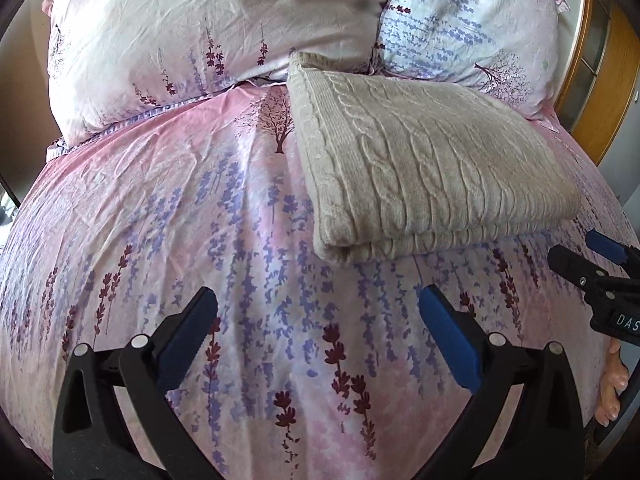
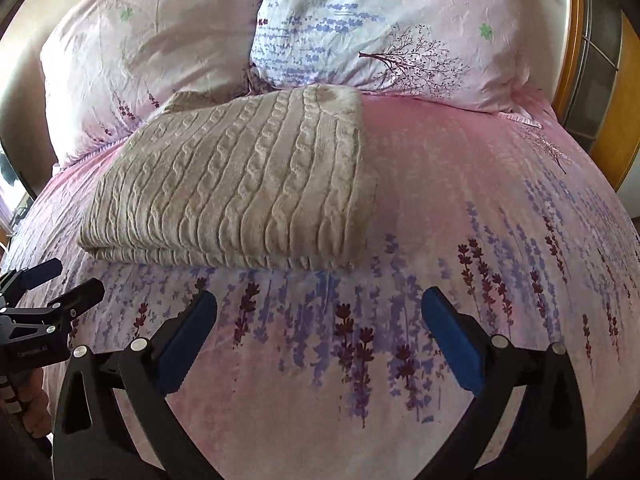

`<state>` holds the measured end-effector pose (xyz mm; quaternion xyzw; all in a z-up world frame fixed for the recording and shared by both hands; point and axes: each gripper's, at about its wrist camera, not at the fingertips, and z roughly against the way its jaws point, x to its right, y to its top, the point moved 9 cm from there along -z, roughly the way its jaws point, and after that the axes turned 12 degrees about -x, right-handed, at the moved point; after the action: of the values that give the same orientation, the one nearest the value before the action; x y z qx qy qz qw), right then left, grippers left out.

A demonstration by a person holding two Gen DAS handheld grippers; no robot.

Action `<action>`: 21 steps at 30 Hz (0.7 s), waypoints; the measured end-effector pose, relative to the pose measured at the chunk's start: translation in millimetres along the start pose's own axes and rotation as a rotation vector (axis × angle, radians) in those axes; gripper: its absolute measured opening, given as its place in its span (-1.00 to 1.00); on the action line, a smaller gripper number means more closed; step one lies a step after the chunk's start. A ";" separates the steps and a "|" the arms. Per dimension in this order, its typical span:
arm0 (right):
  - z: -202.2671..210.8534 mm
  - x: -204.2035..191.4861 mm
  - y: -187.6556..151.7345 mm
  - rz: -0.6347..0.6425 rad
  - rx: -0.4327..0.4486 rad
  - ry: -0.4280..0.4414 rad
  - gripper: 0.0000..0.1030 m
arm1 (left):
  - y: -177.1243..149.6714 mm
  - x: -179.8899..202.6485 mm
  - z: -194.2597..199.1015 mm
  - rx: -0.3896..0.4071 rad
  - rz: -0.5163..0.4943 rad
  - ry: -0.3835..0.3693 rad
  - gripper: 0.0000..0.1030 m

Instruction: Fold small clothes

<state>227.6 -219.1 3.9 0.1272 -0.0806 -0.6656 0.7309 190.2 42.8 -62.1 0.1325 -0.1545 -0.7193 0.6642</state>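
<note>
- Nearest us: left gripper [image 1: 318, 300], jaws spread wide, nothing btwn the blue pads, just bare floral bedsheet [image 1: 160, 208] underneath.
- Right gripper [image 2: 319, 300] same story: wide apart, empty, hovering over the sheet w/o touching the knit.
- Each gripper shows at the edge of the other's view, so we've got them side by side, near each other, both short of the garment.
- Just ahead: folded beige cable-knit sweater [image 2: 240, 184], lying flat on the sheet, layered edge facing us.
- From the left gripper it sits ahead and off to the right; its near-left corner is the closest bit.
- From the right gripper it's ahead and a bit left; the near edge runs across in front of the jaws.
- Long axis: we read it as roughly crosswise to us, cables running away toward the pillows. Right gripper looks better lined up w/ it.
- Farthest: two floral pillows [image 1: 208, 28] touching the sweater's far edge, wooden frame beyond.
</note>
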 end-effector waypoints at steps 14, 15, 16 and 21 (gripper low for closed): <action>-4.3 -8.0 -10.4 0.029 0.001 -0.068 0.97 | -2.5 -2.3 -11.3 -0.017 0.010 0.037 0.97; -4.4 -8.1 -11.0 0.026 0.000 -0.070 0.97 | -2.9 -2.0 -11.1 -0.015 0.011 0.037 0.97; -5.4 -8.2 -11.8 0.024 -0.006 -0.068 0.97 | -2.7 -2.2 -11.3 -0.016 0.010 0.037 0.97; -14.5 -8.4 -16.0 0.016 -0.061 -0.035 0.97 | -3.0 -2.5 -11.3 -0.014 0.011 0.036 0.97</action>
<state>215.7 -210.9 -14.1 0.0926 -0.0741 -0.6640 0.7382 192.1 45.0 -73.7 0.1401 -0.1383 -0.7143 0.6716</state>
